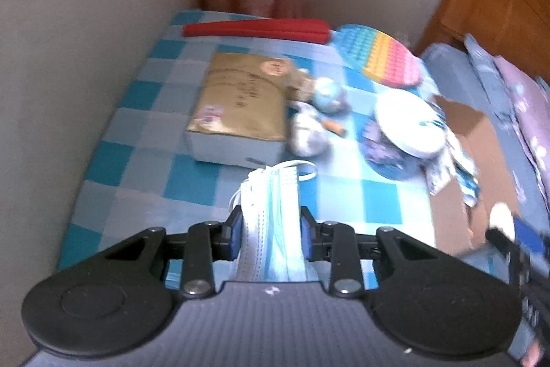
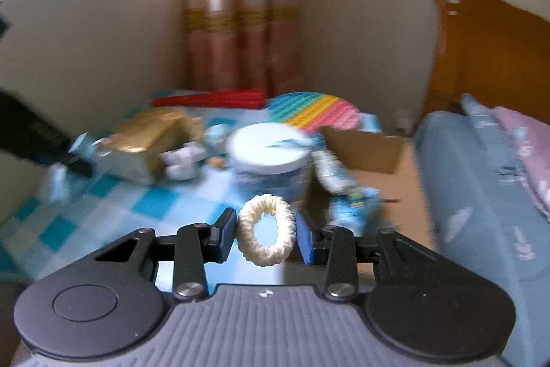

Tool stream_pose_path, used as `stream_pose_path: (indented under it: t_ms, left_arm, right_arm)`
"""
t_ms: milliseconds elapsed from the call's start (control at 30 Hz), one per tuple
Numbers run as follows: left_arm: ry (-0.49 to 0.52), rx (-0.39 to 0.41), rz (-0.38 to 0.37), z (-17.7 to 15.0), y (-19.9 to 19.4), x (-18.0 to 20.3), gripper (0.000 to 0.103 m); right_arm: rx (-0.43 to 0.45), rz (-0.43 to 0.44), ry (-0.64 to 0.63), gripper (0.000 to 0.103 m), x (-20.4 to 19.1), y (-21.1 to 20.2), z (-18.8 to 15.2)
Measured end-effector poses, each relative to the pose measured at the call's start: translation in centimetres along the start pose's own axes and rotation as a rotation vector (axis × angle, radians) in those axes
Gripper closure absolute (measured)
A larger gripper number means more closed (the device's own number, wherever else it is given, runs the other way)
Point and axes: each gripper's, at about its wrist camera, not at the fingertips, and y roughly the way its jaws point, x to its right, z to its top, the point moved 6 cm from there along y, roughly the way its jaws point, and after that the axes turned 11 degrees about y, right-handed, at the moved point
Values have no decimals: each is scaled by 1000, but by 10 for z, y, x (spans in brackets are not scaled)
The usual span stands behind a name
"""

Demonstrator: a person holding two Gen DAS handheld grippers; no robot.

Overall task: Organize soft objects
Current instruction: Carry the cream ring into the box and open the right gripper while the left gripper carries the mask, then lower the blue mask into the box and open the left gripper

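My left gripper (image 1: pixel 271 231) is shut on a stack of light blue face masks (image 1: pixel 271 215), held above the blue checked table (image 1: pixel 137 160). My right gripper (image 2: pixel 265 231) is shut on a cream knitted hair scrunchie (image 2: pixel 266 231), held above the same table (image 2: pixel 103 212). The right gripper also shows at the right edge of the left wrist view (image 1: pixel 515 246), near an open cardboard box (image 1: pixel 474 160). The box shows in the right wrist view (image 2: pixel 364 150) too.
On the table stand a gold-topped box (image 1: pixel 240 105), small plush toys (image 1: pixel 309 126), a round tin with a white lid (image 1: pixel 405 126), a rainbow pop mat (image 1: pixel 381 57) and a red roll (image 1: pixel 257 28). A bed (image 2: pixel 481 195) is at the right, walls and a curtain behind.
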Motion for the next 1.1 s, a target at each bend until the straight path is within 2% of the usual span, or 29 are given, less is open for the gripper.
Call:
stream_pose_path:
  t_ms: [200, 367, 400, 433, 567, 633, 667, 867, 967, 1100]
  left_arm:
    - [103, 0, -66, 10, 2, 42, 72]
    - [174, 14, -100, 25, 7, 75, 72]
    - [185, 17, -107, 28, 8, 81, 72]
    - [198, 20, -116, 32, 9, 88, 72]
    - [248, 41, -142, 46, 10, 113, 72]
    - [272, 51, -155, 55, 12, 126, 72]
    - [283, 55, -161, 59, 13, 132, 72]
    - [316, 40, -208, 85, 29, 169, 72]
    - [323, 31, -259, 96, 38, 189, 72]
    - [329, 18, -274, 110, 53, 211, 72]
  right_arm:
    - [39, -145, 29, 60, 53, 8, 12]
    - [32, -198, 39, 57, 77, 24, 13]
    - [30, -207, 41, 49, 80, 27, 13]
    - [28, -212, 40, 36, 81, 30, 14]
    - [36, -216, 44, 17, 86, 32, 11]
    - [37, -194, 50, 2, 84, 29, 8]
    - [38, -184, 53, 0, 84, 27, 7]
    - [20, -68, 102, 0, 75, 10, 0]
    - [-6, -60, 88, 0, 70, 8, -5]
    - [-15, -60, 83, 0, 68, 6, -9]
